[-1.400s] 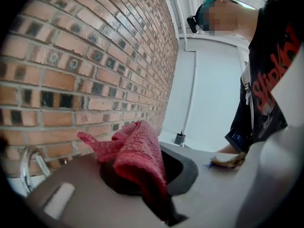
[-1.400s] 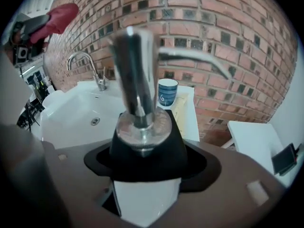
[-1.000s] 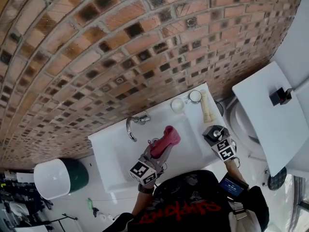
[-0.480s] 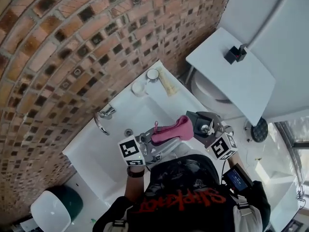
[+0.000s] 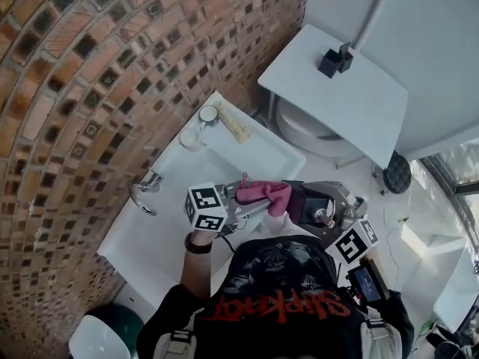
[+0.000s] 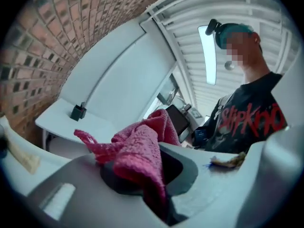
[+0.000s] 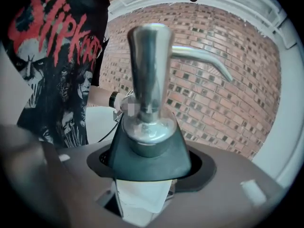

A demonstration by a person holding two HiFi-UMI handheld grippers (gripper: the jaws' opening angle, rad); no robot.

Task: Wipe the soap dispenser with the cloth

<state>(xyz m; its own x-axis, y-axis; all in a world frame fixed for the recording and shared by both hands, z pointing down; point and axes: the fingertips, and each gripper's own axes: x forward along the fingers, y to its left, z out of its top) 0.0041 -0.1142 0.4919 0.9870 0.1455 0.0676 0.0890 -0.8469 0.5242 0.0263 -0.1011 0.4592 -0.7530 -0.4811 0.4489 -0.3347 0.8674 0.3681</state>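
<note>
A wall [image 5: 90,73] of small brown and tan tiles runs behind a white washbasin [image 5: 150,238], with a curved chrome faucet [image 5: 144,191] on the basin's edge nearest that wall. At the basin's far corner two small round containers [image 5: 209,114] [image 5: 190,139] stand close together, and a cream-coloured tube-like item [image 5: 235,126] lies just beside them. Past the basin a white flat top [image 5: 352,111] carries a small black object [image 5: 334,60] and partly covers a white toilet [image 5: 299,129], a dark round thing [image 5: 397,176] sits on the floor near it, and a green bin with a white lid [image 5: 93,342] stands at the basin's other end.
</note>
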